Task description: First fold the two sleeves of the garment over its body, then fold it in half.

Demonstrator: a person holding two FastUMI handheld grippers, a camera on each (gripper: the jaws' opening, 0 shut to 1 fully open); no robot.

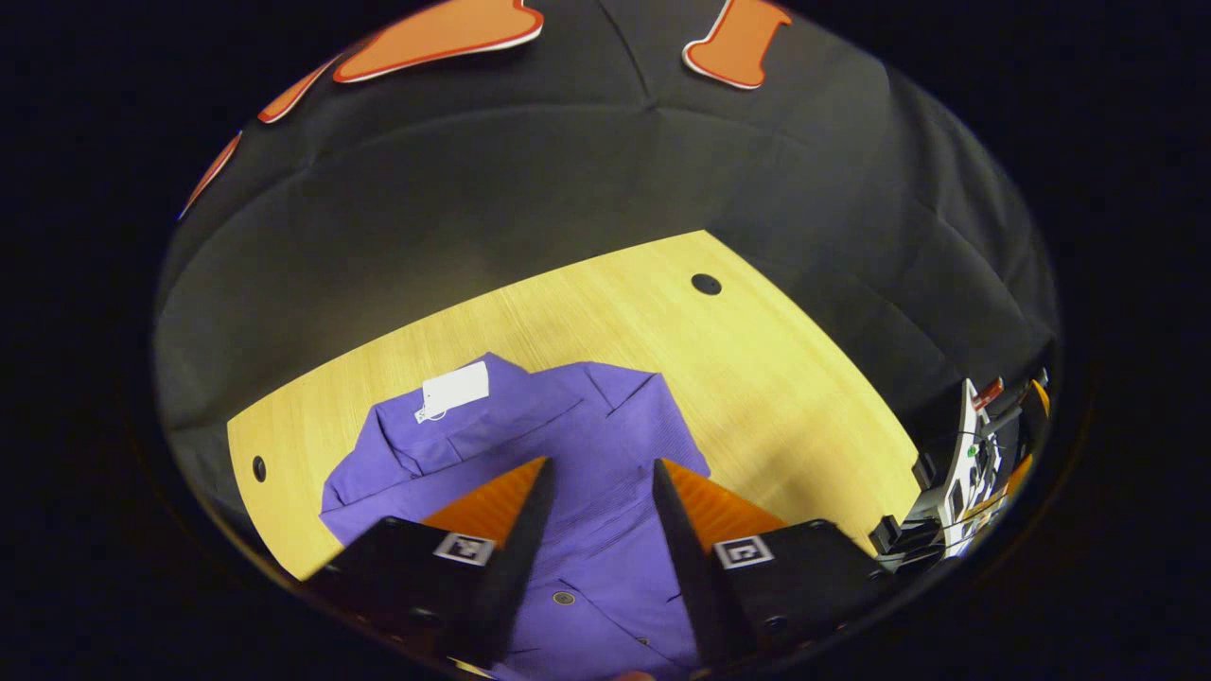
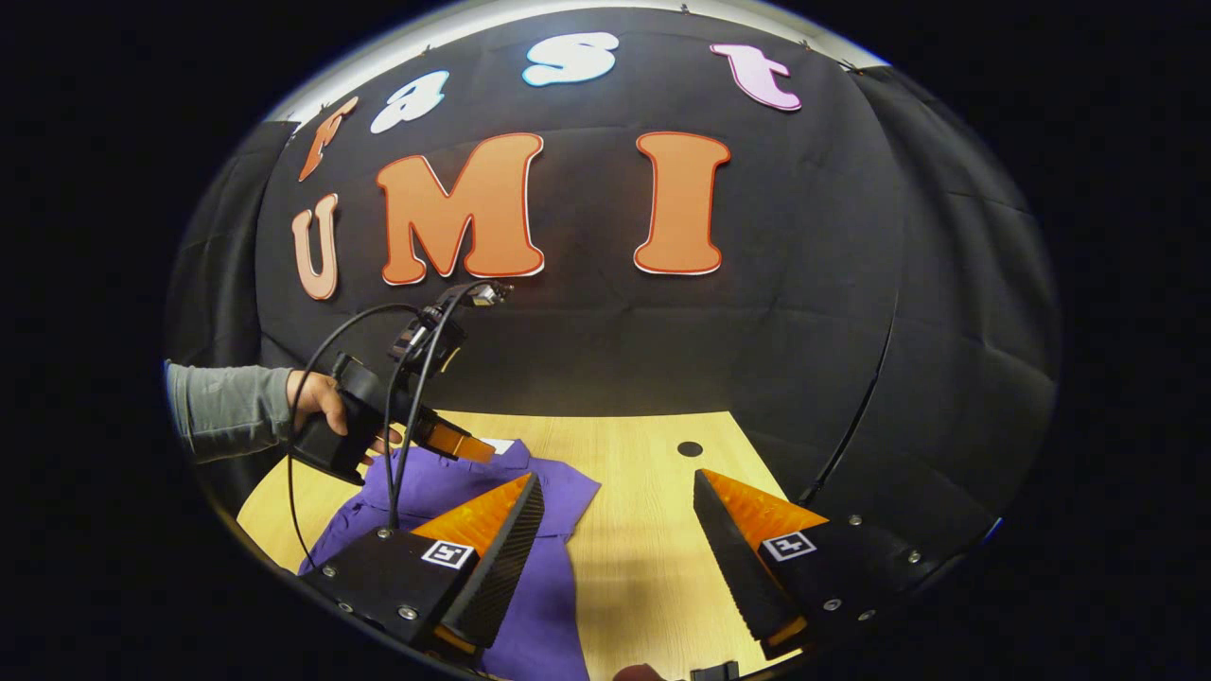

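Our left gripper (image 1: 596,511) held its fingers moderately apart, empty, directly above the purple garment (image 1: 530,426) on the tabletop (image 1: 757,378). Our right gripper (image 2: 615,530), spread wide, hung beside its edge; the left appeared nearer.

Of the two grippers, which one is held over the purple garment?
The left gripper: the garment shows between its open jaws, whereas bare table shows between the right gripper's open jaws, the garment beside it.

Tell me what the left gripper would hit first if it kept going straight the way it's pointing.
Most likely the purple garment: the left gripper is open and aims down at the cloth lying on the wooden table. Depth is hard to judge.
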